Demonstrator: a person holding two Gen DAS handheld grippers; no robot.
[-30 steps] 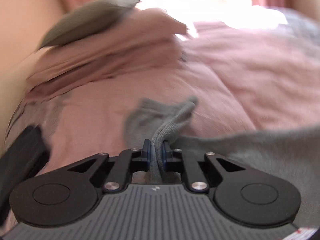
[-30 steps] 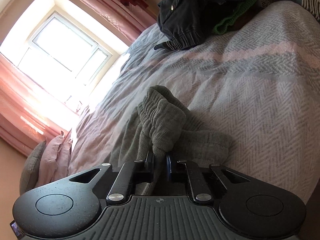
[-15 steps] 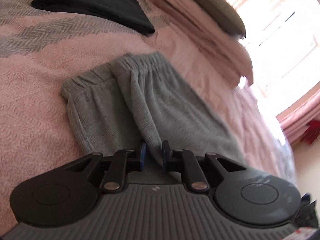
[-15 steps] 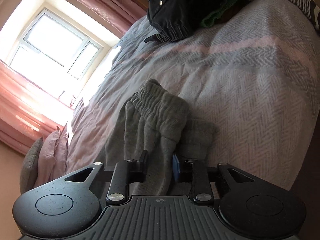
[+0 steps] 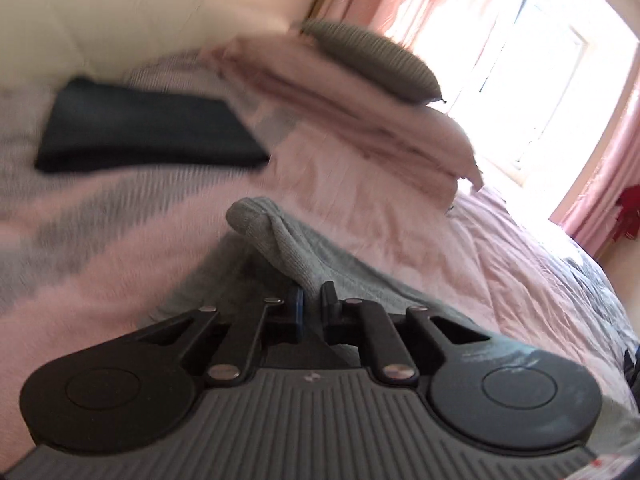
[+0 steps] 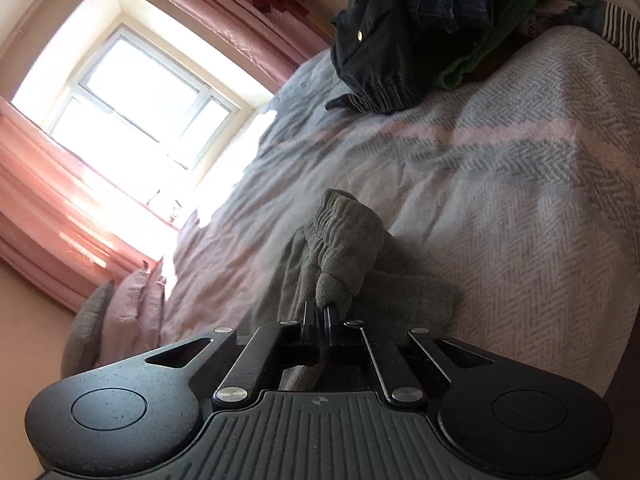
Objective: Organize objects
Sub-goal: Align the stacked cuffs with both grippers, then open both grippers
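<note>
On the bed (image 6: 500, 184), the grey sweatpants (image 6: 344, 248) lie bunched on the pink-and-grey herringbone blanket (image 5: 100, 220), and both tongs have hold of them: the left tongs (image 5: 311, 300) are nearly closed on a raised fold of the grey cloth, while the right tongs (image 6: 320, 312) are pinched tight on the gathered, ribbed end. Beyond the left tongs a folded dark garment (image 5: 140, 136) lies flat near the stacked pink pillows (image 5: 360, 120) with a grey cushion (image 5: 372, 60) on top; beyond the right tongs, well apart, sits a heap of dark and green clothes (image 6: 440, 20) near the bright window (image 6: 140, 92).
</note>
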